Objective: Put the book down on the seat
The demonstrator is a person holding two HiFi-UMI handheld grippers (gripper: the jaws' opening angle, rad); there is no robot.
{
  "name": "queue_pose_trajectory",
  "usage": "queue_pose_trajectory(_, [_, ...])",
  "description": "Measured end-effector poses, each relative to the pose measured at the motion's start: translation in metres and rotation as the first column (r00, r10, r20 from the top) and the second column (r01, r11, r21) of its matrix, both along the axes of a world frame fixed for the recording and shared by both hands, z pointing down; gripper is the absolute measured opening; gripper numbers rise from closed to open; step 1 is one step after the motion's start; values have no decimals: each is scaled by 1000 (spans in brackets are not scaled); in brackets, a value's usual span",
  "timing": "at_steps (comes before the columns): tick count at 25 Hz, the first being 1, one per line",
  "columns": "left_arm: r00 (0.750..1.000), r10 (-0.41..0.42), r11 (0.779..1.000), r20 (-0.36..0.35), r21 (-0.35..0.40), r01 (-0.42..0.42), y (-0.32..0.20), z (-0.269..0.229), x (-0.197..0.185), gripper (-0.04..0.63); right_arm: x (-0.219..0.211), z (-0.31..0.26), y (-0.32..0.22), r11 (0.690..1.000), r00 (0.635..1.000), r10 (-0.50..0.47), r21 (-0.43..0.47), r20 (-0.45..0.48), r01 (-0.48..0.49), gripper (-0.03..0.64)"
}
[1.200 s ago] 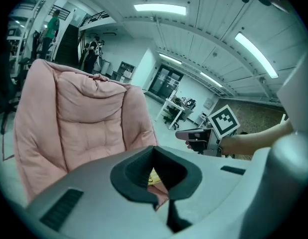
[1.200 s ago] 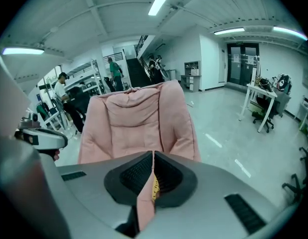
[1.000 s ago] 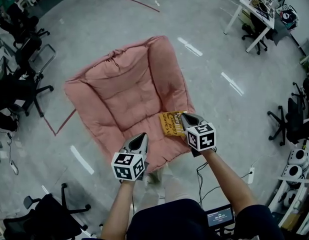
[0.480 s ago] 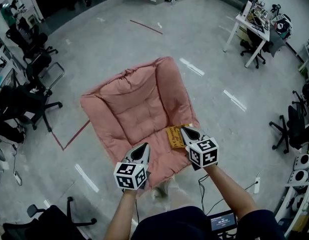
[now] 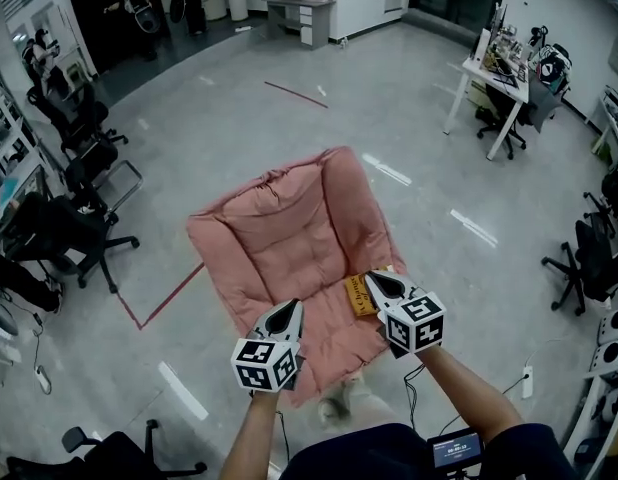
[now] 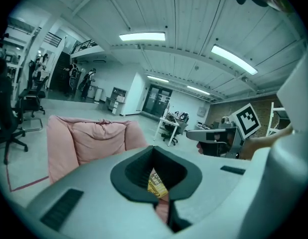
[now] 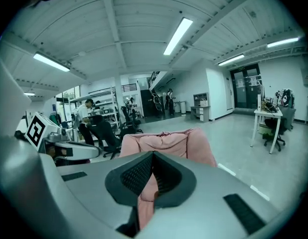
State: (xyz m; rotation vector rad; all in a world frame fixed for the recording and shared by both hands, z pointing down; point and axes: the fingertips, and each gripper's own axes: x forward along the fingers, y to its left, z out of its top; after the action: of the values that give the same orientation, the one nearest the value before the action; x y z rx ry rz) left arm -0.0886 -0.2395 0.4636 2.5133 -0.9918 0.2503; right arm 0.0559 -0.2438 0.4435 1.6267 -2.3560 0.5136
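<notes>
A pink cushioned seat [image 5: 284, 238] lies on the grey floor. A yellow book [image 5: 358, 293] rests flat on its front right part, half hidden behind my right gripper [image 5: 373, 286]. That gripper hovers over the book's near edge, shut and empty. My left gripper [image 5: 287, 317] hangs over the seat's front edge, shut too, with nothing in it. In the left gripper view the book [image 6: 156, 185] shows through the notch of the jaws, with the seat [image 6: 89, 141] beyond. The right gripper view looks over the seat's [image 7: 164, 143] back.
Black office chairs [image 5: 74, 223] stand at the left. A white desk [image 5: 494, 68] stands at the back right. Red tape [image 5: 164, 298] runs along the floor beside the seat. Cables and a power strip [image 5: 529, 376] lie at the right.
Both grippers have risen and drawn back toward me, staying shut. The book stays on the seat. The head view has tilted up and shows more of the room.
</notes>
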Motion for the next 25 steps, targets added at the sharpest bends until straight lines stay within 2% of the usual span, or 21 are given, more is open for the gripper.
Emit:
queue_pose_trajectory(8, [1000,19,998,-11,59,-18,17,-22,-14,5,-27,-19,27,999,1000,-13,48,9,13,20])
queue_pose_trajectory(14, [1000,23,997,-8,74,-22,24,-33,-11,5,-34,-34,33,997,999,-24,70,26,22,20])
queue_pose_trajectory(18, [999,40,989,-19,143,-37,24,-49,-10,5,-43,-47,29,994,999,-47,98,28,44,20])
queue_pose_trajectory(25, [999,0,988,-40,156,6,36,-69,-1,5,-32,-69,43,989,997,-63,137,49,56,20])
